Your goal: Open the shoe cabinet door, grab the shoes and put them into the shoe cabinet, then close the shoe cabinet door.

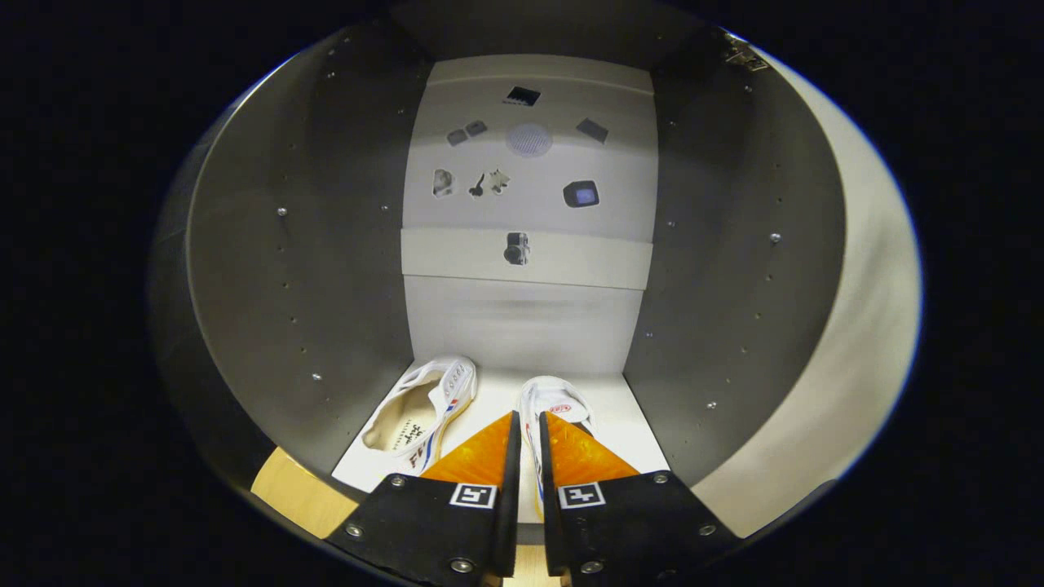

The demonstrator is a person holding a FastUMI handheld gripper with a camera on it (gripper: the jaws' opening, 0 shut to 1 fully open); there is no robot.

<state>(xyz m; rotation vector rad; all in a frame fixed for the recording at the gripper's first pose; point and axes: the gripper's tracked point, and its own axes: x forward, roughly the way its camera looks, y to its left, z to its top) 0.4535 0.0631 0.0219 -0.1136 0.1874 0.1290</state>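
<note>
Tool (527,424) clamped on the right shoe (555,399), as I see it, inside the open shoe cabinet (269,269); left shoe (424,408) lies beside it on the cabinet floor.

your gripper (526,424) reaches into the open shoe cabinet (269,269), its two fingers nearly closed on the side wall of the right shoe (559,399), a thin strip of it showing in the narrow gap between them. the left shoe (424,408) lies tilted on the cabinet's pale floor (636,440), lower centre of the frame, just left of your fingers. small dark cutout shapes (522,155) dot the back panel, upper centre. grey side walls with screws flank both sides.
</note>
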